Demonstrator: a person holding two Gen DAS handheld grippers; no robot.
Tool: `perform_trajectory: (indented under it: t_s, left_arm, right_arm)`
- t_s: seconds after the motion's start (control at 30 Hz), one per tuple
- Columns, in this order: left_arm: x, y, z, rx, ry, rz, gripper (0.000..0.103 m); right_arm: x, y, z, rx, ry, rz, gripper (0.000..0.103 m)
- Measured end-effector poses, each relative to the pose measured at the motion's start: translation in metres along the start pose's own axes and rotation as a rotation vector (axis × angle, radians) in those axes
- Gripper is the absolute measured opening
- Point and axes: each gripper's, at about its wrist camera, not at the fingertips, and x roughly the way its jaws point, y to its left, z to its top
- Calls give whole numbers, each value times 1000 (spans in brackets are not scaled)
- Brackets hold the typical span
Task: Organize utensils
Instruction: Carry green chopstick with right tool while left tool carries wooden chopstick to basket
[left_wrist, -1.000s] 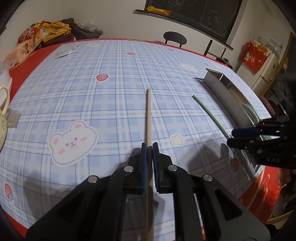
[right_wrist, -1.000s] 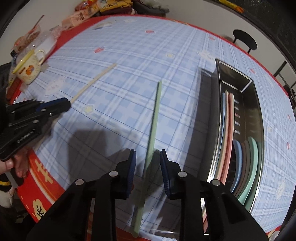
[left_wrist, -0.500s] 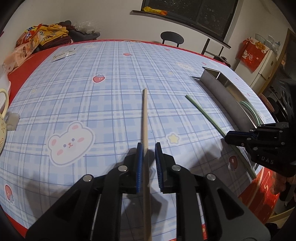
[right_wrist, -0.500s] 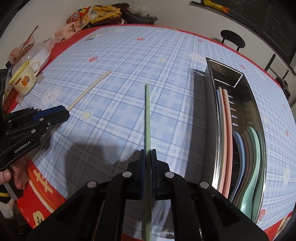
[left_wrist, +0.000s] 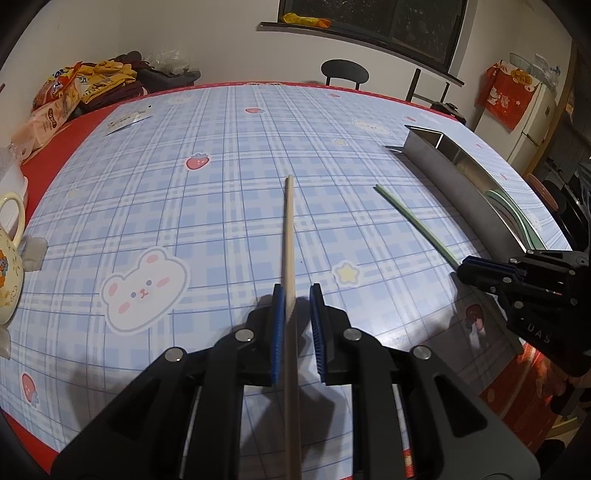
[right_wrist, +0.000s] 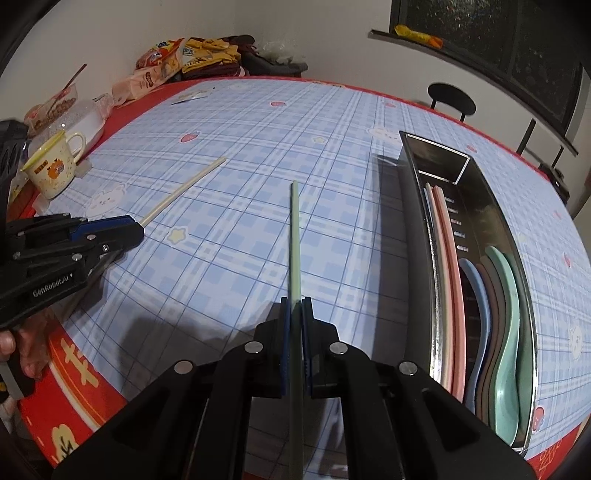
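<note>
**Two-handed pick-up of loose chopsticks, seen along each gripper.**

(a) Left wrist view. My left gripper (left_wrist: 297, 295) points down at the checked tabletop (left_wrist: 221, 184) and straddles the near part of the beige chopstick (left_wrist: 289, 236). Its fingers have just been opening slightly. The stick sits between them against the left pad, and a clear gap shows at the right pad. I judge this a loose hold, perhaps eased so the stick can settle straight before I clamp again. The stick runs away from me along the line of the fingers, so a squeeze would take it across its narrow width.

(b) Right wrist view. My right gripper (right_wrist: 295, 306) has its fingers pressed tight on the green chopstick (right_wrist: 294, 236), gripping near its close end. I cannot tell whether the far tip is touching the cloth.

(c) Destination. The long steel utensil tray (right_wrist: 413, 206) stands just to the right of the green stick and roughly parallel to it. It already holds pink chopsticks (right_wrist: 448, 277) laid lengthwise and a nest of spoons (right_wrist: 506, 295). Since stick and tray are already in line, I expect the green stick needs only a lift and a sideways carry, with little turning. The main risk is that the far tip catches the tray wall.
</note>
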Motion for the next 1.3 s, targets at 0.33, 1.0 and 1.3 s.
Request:
perform_trajectory:
  t_s: [0.33, 1.0, 1.3]
  left_arm:
    - [1, -3, 0, 12, -1, 21, 18]
    - [-13, 11, -2, -66, -70, 2, 5]
    - [-7, 2, -1, -26, -35, 20, 22]
  right_arm:
    - [-4, 6, -8, -48, -56, -36, 7]
    - [-24, -3, -14, 1, -161, -9, 6]
    - [-25, -1, -15, -3, -164, 11, 6]
